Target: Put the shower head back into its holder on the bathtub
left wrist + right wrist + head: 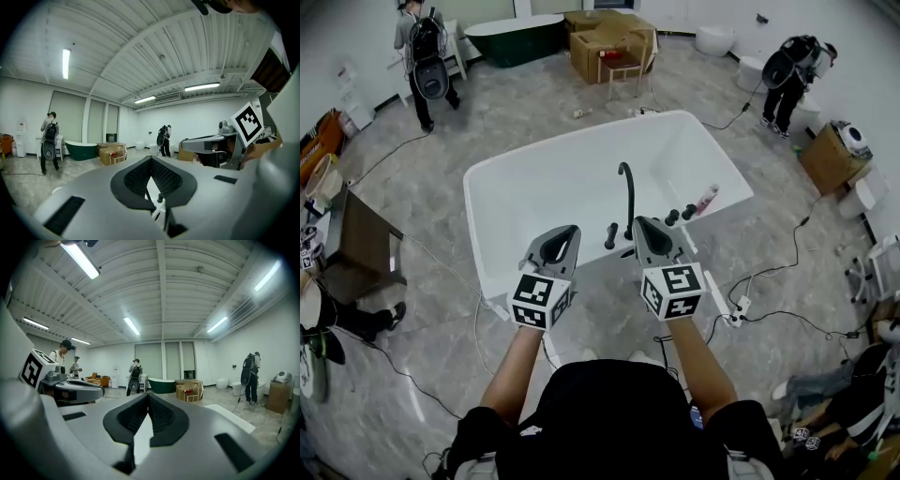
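The white bathtub (502, 192) fills the middle of the head view. On its near rim stand a black gooseneck tap (627, 192), small black knobs (680, 215) and a short black upright piece (611, 235), perhaps the shower head; I cannot tell for sure. My left gripper (565, 231) and right gripper (644, 226) are held side by side above that rim, either side of the black piece, touching nothing. Both are shut and empty. In their own views the left gripper (151, 160) and right gripper (148, 397) point nearly level across the room.
A pink bottle (706, 199) lies on the tub's right rim. Cables and a power strip (741, 307) trail on the floor at right. A brown table (361, 246) stands at left. Cardboard boxes (602, 42), a dark green tub (516, 37) and standing people are farther back.
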The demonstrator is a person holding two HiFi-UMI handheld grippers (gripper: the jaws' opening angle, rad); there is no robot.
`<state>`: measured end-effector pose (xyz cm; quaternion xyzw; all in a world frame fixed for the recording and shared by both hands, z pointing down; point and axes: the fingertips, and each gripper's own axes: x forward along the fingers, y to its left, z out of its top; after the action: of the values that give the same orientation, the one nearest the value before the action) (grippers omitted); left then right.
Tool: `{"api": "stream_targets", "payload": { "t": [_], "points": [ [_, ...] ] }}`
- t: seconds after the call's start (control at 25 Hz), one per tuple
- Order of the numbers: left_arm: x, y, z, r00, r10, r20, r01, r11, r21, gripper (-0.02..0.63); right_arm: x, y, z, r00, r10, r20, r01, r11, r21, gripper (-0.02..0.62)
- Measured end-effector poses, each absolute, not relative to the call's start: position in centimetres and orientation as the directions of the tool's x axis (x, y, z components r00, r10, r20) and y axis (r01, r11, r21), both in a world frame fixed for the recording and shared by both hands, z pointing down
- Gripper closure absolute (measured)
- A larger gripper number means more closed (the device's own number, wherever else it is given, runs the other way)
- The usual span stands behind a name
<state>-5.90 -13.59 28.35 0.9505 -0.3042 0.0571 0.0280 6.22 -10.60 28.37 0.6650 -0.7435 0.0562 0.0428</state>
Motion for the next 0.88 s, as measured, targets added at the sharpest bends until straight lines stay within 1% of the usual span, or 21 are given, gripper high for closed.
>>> {"api": "stream_targets", "payload": {
  "t": [0.32,0.64,0.88],
  "points": [
    [-4.2,-11.4,25.3,0.785,-0.617,0.064,-0.619,-0.785,0.017,0.592,7.5,-9.0,25.1,-0.167,-0.983,0.076,-0.986,0.167,-0.009,0.572],
    [-2.6,-9.5,23.5,0.771,-0.637,0.026,-0.637,-0.771,0.007,0.592,9.2,-7.3,24.0,-0.193,-0.98,0.055,-0.981,0.193,-0.004,0.572],
    [-1.4,-8.6,23.4,0.771,-0.636,0.025,-0.636,-0.771,0.011,0.592,10.2,-6.5,24.0,-0.201,-0.978,0.052,-0.98,0.201,-0.005,0.572]
  ]
}}
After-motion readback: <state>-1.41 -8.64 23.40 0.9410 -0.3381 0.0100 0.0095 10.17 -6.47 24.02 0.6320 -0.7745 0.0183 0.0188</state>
